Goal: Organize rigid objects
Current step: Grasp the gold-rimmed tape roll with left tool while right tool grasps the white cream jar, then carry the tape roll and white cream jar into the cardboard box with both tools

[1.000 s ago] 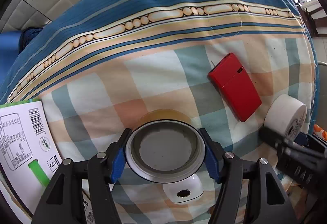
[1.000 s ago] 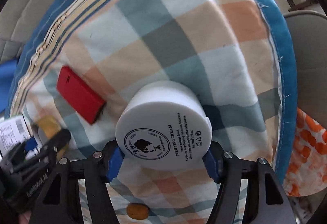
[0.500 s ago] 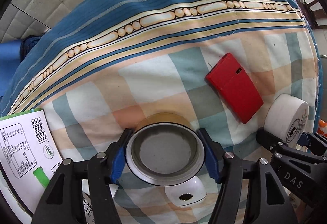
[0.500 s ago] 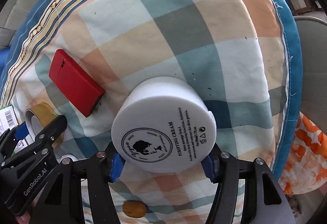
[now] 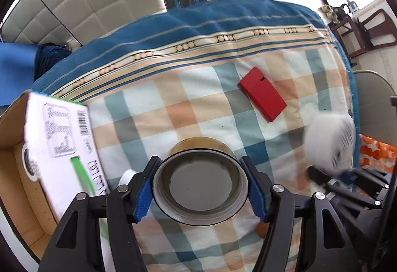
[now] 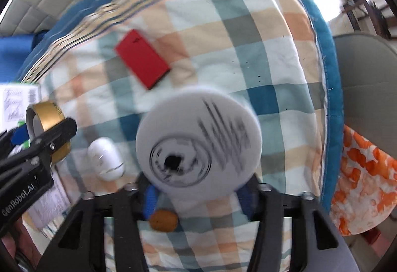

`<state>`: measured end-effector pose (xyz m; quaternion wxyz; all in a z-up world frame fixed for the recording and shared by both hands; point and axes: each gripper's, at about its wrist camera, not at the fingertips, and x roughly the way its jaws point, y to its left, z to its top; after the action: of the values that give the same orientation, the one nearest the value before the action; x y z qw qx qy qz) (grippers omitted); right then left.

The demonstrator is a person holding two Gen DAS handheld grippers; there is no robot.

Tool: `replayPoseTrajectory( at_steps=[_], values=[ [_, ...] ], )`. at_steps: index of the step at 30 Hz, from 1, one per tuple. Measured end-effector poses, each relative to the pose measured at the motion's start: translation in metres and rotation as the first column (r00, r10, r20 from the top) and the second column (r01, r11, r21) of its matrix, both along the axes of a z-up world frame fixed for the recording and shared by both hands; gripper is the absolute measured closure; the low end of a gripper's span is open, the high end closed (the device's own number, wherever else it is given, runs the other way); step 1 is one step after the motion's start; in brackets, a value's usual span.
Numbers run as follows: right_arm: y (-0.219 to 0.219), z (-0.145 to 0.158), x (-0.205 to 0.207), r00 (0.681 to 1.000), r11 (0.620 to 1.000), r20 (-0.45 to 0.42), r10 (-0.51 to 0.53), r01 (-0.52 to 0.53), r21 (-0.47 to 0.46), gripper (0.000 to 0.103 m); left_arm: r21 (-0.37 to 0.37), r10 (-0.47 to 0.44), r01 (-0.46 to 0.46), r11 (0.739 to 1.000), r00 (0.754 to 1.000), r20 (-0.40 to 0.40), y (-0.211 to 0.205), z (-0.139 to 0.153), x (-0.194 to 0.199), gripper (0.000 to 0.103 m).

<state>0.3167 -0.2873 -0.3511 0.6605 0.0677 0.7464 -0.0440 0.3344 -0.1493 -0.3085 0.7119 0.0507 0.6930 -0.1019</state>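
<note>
A: Both grippers have risen; the left gripper (image 5: 200,188) clamps the tape roll (image 5: 200,182) above the cloth (image 5: 158,103).

B: The right gripper (image 6: 196,197) is closing, the blurred jar (image 6: 198,140) between its pads, right of the red case (image 6: 142,62).

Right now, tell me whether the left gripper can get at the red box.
Probably not yet: the left gripper is full, jaws shut on the tape roll. The checked cloth between it and the red box lies bare, so the way looks free.

We see bright daylight glaring from the upper right, strong fisheye bending and dark corners, and motion blur smearing the white jar (image 6: 198,143) in both views.
</note>
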Motion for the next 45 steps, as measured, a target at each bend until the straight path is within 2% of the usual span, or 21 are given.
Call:
replayPoseTrajectory(
  at_steps=[1,3,6,7,9,10,11,14,17,19,21,23,24,26,30,34,37,41,45],
  values=[
    [0.005,0.003,-0.001,1.0,1.0,0.009,0.023,-0.023,-0.02,0.102,-0.001,0.001,-0.001,1.0,1.0,0.004,0.003,0.003,-0.003,0.041],
    [0.003,-0.007,-0.003,0.999,1.0,-0.041,0.012,-0.013,-0.011,0.102,0.008,0.001,-0.001,1.0,1.0,0.007,0.007,0.005,-0.008,0.041],
    [-0.012,-0.013,-0.012,0.998,0.998,-0.036,-0.055,0.056,0.005,0.098,0.0,0.019,-0.019,1.0,1.0,-0.012,0.014,0.0,-0.01,0.041],
    [-0.016,-0.009,-0.014,0.996,0.995,-0.013,-0.084,0.085,0.043,0.094,-0.005,0.028,-0.028,1.0,0.999,-0.015,0.022,-0.005,-0.006,0.041],
    [-0.026,0.003,-0.012,0.992,0.99,0.034,-0.125,0.122,0.072,0.068,-0.019,0.039,-0.039,0.999,0.999,-0.02,0.029,-0.007,-0.005,0.041],
    [-0.028,0.009,-0.009,0.988,0.988,0.061,-0.14,0.136,0.074,0.042,-0.024,0.043,-0.043,0.999,0.999,-0.023,0.031,-0.008,-0.003,0.041],
    [-0.028,0.013,-0.004,0.985,0.987,0.082,-0.149,0.143,0.076,0.026,-0.025,0.045,-0.045,0.999,0.999,-0.026,0.033,-0.011,0.001,0.041],
    [-0.021,0.015,0.021,0.988,0.992,0.086,-0.126,0.124,0.035,0.025,-0.019,0.046,-0.047,0.999,0.998,-0.03,0.027,-0.015,0.013,0.041],
    [-0.021,-0.002,0.051,0.993,0.994,0.047,-0.111,0.111,0.018,0.025,-0.014,0.041,-0.041,0.999,0.998,-0.037,0.022,-0.019,0.025,0.041],
    [-0.02,-0.017,0.065,0.991,0.989,0.016,-0.136,0.135,0.057,0.025,-0.006,0.036,-0.036,0.999,0.999,-0.04,0.019,-0.023,0.035,0.041],
    [-0.016,-0.032,0.071,0.991,0.991,-0.014,-0.132,0.133,0.026,0.024,-0.002,0.031,-0.031,1.0,0.999,-0.045,0.018,-0.025,0.038,0.041],
    [-0.013,-0.047,0.075,0.991,0.992,-0.058,-0.122,0.122,-0.005,0.032,-0.001,0.028,-0.028,1.0,0.998,-0.049,0.018,-0.027,0.04,0.041],
    [-0.012,-0.054,0.076,0.989,0.993,-0.089,-0.121,0.121,-0.007,0.033,-0.001,0.026,-0.027,1.0,0.998,-0.051,0.015,-0.032,0.043,0.041],
    [-0.008,-0.053,0.08,0.992,0.995,-0.082,-0.1,0.098,-0.024,0.032,-0.012,0.024,-0.024,1.0,0.998,-0.056,0.017,-0.032,0.045,0.041],
    [-0.009,-0.051,0.08,0.99,0.993,-0.072,-0.12,0.119,-0.011,0.033,-0.011,0.023,-0.024,1.0,0.998,-0.06,0.02,-0.037,0.046,0.041],
    [-0.029,-0.03,0.079,0.997,0.997,-0.05,-0.065,0.063,-0.048,0.033,-0.018,0.021,-0.022,1.0,0.999,-0.043,0.025,-0.031,0.045,0.041],
    [-0.023,-0.01,0.069,0.999,0.998,-0.004,-0.04,0.04,-0.048,0.034,-0.023,0.008,-0.008,1.0,1.0,-0.005,0.03,-0.019,0.039,0.041],
    [-0.012,0.035,0.046,0.997,1.0,0.078,-0.01,0.011,-0.014,0.033,-0.044,0.014,-0.012,0.999,0.999,0.047,0.047,0.008,0.023,0.041],
    [0.011,0.087,0.023,0.988,0.999,0.152,0.032,-0.036,0.027,0.033,-0.087,0.035,-0.026,0.996,0.994,0.106,0.078,0.048,0.001,0.041]
  ],
)
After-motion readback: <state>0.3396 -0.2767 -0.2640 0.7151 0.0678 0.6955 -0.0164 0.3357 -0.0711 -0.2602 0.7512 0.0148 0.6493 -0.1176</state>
